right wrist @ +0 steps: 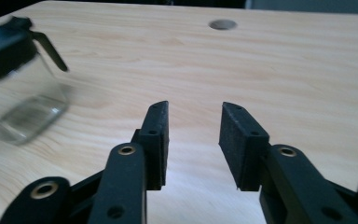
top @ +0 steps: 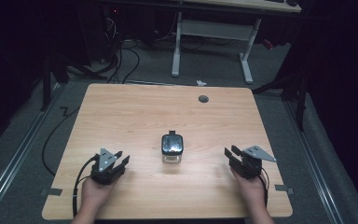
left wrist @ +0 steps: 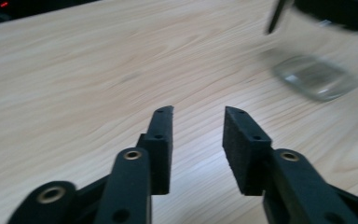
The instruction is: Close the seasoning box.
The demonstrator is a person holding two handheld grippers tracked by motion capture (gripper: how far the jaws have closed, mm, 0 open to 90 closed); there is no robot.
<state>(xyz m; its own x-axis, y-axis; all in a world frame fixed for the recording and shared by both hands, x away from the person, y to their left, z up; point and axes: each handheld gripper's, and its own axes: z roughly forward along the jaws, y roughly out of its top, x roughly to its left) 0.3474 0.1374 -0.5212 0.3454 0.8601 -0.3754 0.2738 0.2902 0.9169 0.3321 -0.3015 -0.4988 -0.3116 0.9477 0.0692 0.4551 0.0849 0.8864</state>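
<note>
A clear glass jar [top: 172,150] with a black clip lid stands upright at the middle of the wooden table [top: 135,116]. My left gripper [top: 120,159] rests near the front left, open, nothing between its fingers. My right gripper [top: 231,152] sits at the front right, open and empty too. In the left gripper view the jar [left wrist: 321,56] is blurred at the upper right, beyond the open gripper [left wrist: 198,112]. In the right gripper view the jar [right wrist: 21,88] stands at the left, apart from the open gripper [right wrist: 193,106].
A round cable hole [top: 203,99] lies near the table's far edge, also seen as the hole [right wrist: 223,24] in the right gripper view. A white desk frame [top: 212,42] and cables [top: 121,56] stand on the floor behind. Tape marks sit at the front corners.
</note>
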